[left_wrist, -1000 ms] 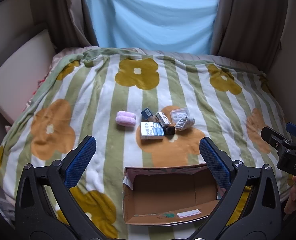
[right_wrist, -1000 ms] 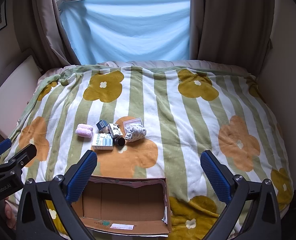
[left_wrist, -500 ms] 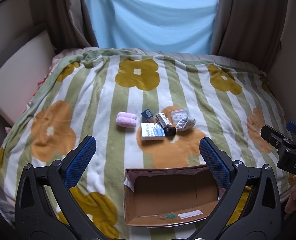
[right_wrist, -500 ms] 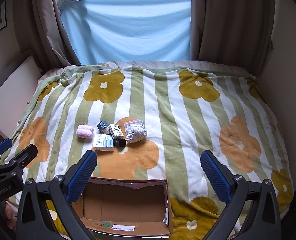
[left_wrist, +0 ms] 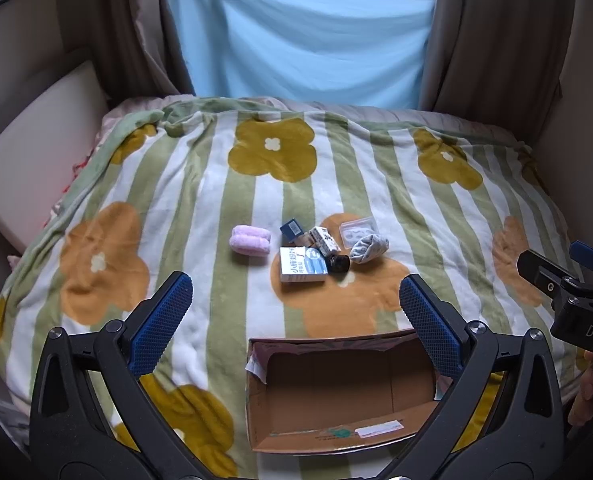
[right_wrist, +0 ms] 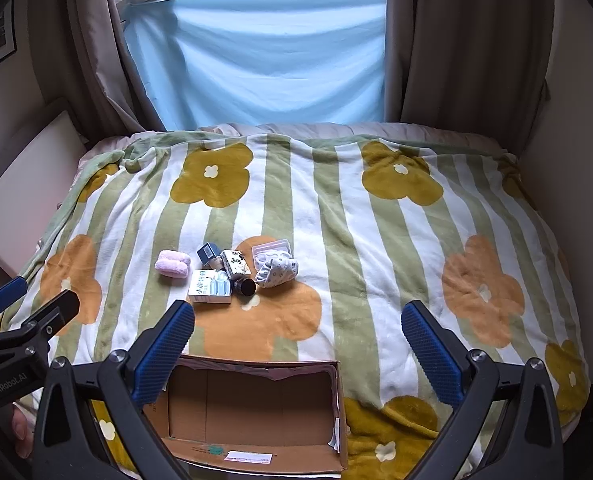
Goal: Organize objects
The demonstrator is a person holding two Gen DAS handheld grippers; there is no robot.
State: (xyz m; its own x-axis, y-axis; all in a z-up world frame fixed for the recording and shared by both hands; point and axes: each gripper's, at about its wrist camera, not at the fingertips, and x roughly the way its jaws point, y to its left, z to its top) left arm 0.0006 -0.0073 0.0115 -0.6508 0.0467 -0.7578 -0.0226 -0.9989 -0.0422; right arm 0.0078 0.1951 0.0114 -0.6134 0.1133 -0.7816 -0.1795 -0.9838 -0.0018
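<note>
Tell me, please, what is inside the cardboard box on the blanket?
The cardboard box holds no loose items; only a white label and a green mark show inside. The left gripper finger hides one corner.

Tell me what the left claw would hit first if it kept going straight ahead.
Probably the white-and-blue box in the small pile on the blanket; the open left claw points roughly there, though depth is unclear.

Small items clustering tightly mid-blanket (left_wrist: 200, 200), pink roll (left_wrist: 250, 241) lying slightly apart at their left, open cardboard box (left_wrist: 256, 400) sitting near the front edge, bare blanket stretching between box and cluster, wide bare fabric lying on both flanks.
</note>
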